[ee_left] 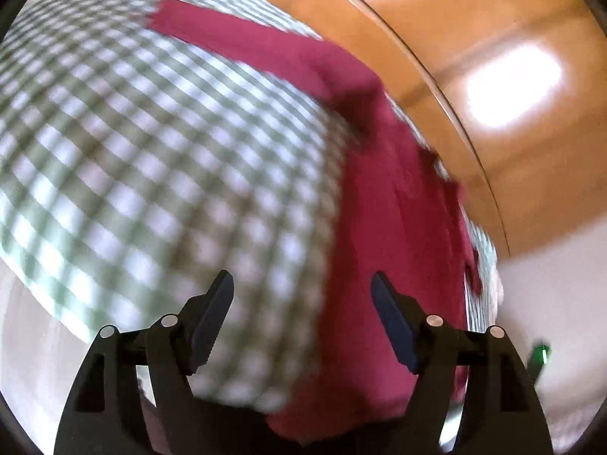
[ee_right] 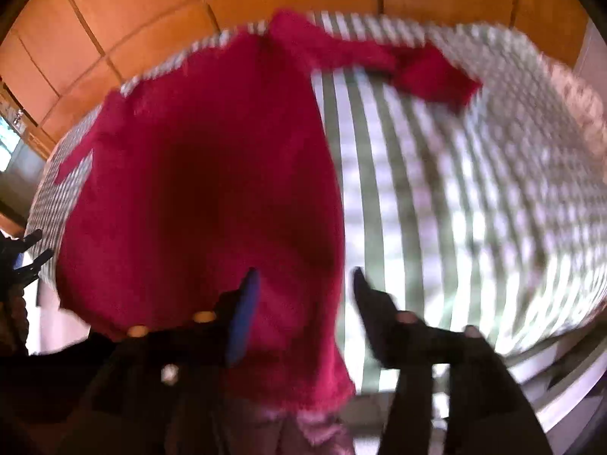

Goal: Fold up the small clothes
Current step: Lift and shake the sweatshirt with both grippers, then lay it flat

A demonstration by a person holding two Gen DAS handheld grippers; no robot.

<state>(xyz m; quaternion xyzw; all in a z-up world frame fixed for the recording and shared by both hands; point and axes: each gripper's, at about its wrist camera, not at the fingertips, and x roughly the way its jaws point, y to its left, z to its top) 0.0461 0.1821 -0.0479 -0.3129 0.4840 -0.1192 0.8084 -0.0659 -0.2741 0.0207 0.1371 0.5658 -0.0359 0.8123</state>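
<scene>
A crimson long-sleeved garment (ee_left: 394,227) lies on a green-and-white checked cloth (ee_left: 151,144). In the left wrist view its body runs down the right side and one sleeve stretches to the upper left. My left gripper (ee_left: 301,288) is open and empty above its near edge. In the right wrist view the garment (ee_right: 205,197) fills the left half, with a sleeve (ee_right: 428,68) reaching right. My right gripper (ee_right: 303,284) is open over the garment's right edge, holding nothing. Both views are motion-blurred.
The checked cloth (ee_right: 474,197) covers a table that ends near both grippers. Orange wooden panels (ee_right: 114,26) stand behind it. The left gripper's fingertips (ee_right: 34,246) show at the right wrist view's left edge. A small green object (ee_left: 540,354) sits low right.
</scene>
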